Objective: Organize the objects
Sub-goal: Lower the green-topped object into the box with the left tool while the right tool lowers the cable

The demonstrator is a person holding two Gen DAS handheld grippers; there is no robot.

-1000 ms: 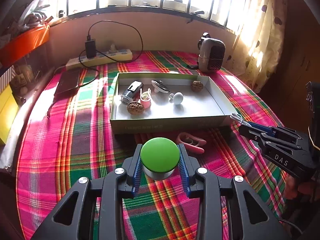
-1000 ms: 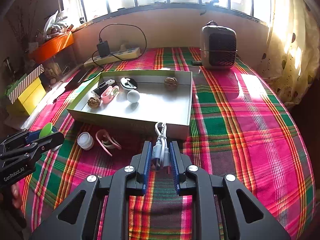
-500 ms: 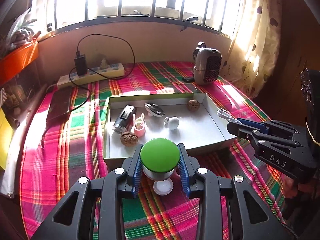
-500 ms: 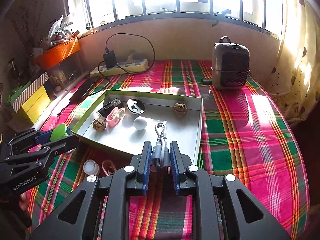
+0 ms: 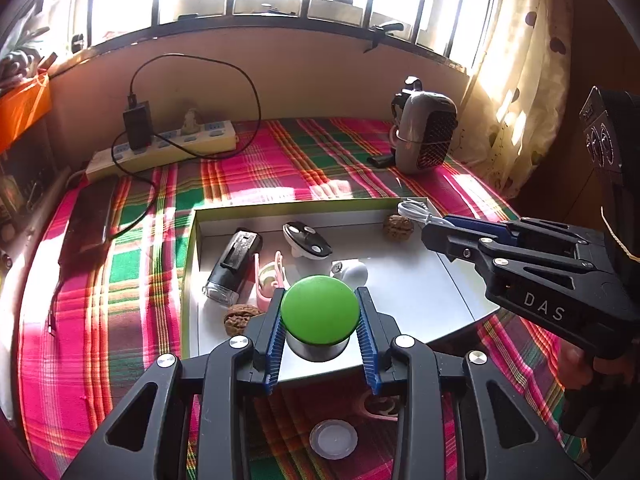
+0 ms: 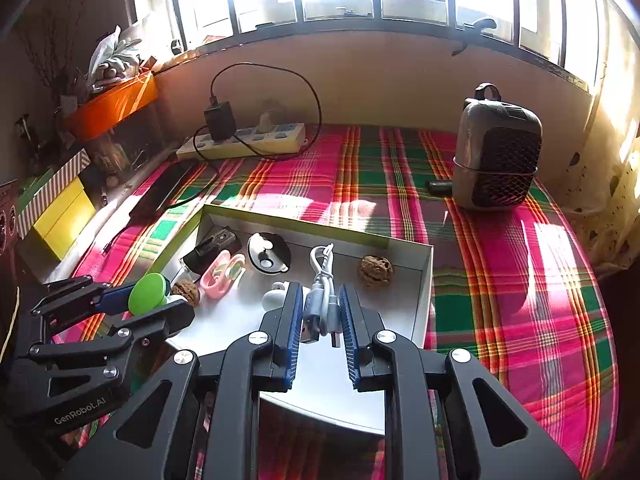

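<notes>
In the left wrist view, the left tool (image 5: 320, 332) gripped a green-capped jar (image 5: 319, 314) over the near edge of the box (image 5: 192, 280). Inside the box lay 2 walnuts (image 5: 241, 319), 1 black gadget (image 5: 234, 266), 1 pink clip (image 5: 269, 276), 1 black-and-white disc (image 5: 306, 239) and 1 white ball (image 5: 352, 272). In front of the box, 1 white lid (image 5: 333, 438) and 1 pink loop (image 5: 380, 404) remained on the plaid cloth (image 5: 120, 280).

In the right wrist view, the right tool (image 6: 320, 320) was clenched on 1 coiled white cable (image 6: 322, 292) above the box's near half. Judging by this, 6 things were boxed, 2 were about to be dropped in, and 2 were left.
</notes>
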